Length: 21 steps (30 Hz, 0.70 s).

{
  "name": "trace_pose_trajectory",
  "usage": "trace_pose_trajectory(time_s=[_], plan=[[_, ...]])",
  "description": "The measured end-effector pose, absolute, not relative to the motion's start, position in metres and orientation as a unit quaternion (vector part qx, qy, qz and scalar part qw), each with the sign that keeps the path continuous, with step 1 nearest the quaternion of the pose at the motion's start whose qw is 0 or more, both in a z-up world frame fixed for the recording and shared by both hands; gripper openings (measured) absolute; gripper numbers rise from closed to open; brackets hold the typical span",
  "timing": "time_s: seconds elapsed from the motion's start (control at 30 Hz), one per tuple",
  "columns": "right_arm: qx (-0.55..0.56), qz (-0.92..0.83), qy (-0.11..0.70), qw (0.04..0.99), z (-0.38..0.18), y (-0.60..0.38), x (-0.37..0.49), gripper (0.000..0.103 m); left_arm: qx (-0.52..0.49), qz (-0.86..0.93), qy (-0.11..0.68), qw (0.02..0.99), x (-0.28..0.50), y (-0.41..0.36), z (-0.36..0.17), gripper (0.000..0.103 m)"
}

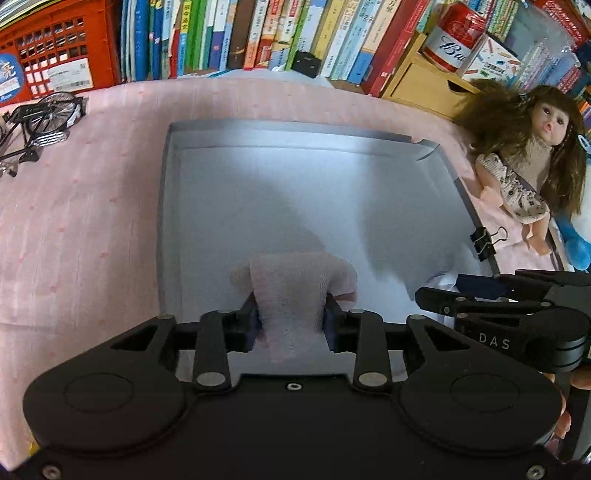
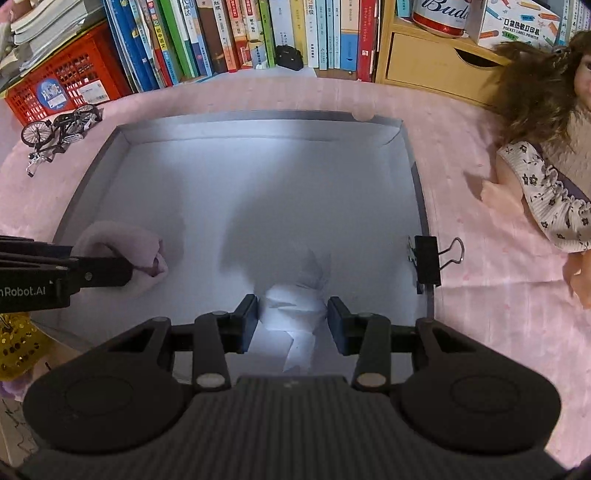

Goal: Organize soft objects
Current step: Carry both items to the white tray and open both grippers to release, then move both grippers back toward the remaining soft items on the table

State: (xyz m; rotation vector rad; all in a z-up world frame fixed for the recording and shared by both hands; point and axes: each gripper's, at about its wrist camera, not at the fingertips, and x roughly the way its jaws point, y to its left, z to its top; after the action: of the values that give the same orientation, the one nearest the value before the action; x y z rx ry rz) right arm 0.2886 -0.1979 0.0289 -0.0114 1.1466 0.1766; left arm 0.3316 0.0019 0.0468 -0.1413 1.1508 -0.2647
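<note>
My left gripper is shut on a folded pink towel, held over the near part of a shallow grey-white tray. The towel also shows in the right wrist view, at the tray's left with the left gripper on it. My right gripper is shut on a white soft cloth over the near middle of the tray. The right gripper appears at the right edge of the left wrist view.
A doll lies right of the tray on the pink tablecloth. A black binder clip grips the tray's right rim. A toy bicycle, a red crate, books and a wooden drawer box stand behind.
</note>
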Motion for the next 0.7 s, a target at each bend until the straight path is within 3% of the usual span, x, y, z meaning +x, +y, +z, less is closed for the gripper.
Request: trace_pose_trajectory(time_s=[0.43,0.7], plan=[[-0.011,0.093,0.497,0.863,0.059,-0.204,0.270,0.076,-0.045,-0.134,0.481,0.865,0.307,0.005,0.079,0.074],[-0.011,0.116,0.426,0.897,0.096,-0.208,0.227,0.087,-0.032,-0.154,0.414,0.897,0.258,0.011,0.117,0.082]])
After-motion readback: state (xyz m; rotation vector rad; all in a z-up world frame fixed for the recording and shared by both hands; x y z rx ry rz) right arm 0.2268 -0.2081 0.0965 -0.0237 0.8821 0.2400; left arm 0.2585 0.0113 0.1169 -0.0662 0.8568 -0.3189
